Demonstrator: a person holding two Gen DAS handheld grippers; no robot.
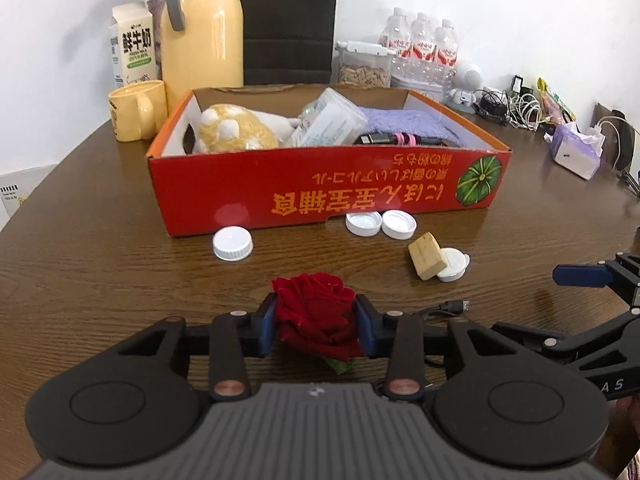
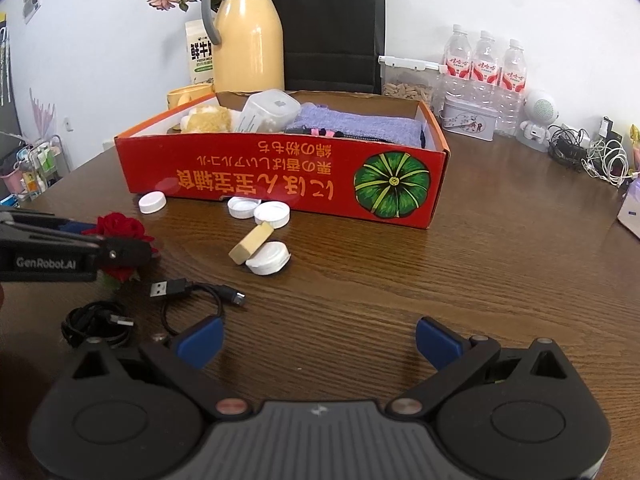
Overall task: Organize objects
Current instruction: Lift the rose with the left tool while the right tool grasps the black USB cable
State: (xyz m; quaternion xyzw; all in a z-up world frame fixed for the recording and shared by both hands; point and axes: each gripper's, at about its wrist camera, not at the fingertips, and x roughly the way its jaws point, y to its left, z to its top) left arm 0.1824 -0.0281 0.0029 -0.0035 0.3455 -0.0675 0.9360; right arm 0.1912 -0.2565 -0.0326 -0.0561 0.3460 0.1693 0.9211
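Note:
A red rose lies low over the brown table, and my left gripper is shut on it, one blue pad pressed against each side of the bloom. In the right wrist view the rose shows at the left in that gripper. My right gripper stands open over bare wood with nothing between its fingers. Beyond is a red cardboard box holding a plush toy, a clear container and a purple towel.
Several white caps and a wooden block lie in front of the box. Black USB cables lie left of my right gripper. A yellow thermos, mug, water bottles and tissue box line the back.

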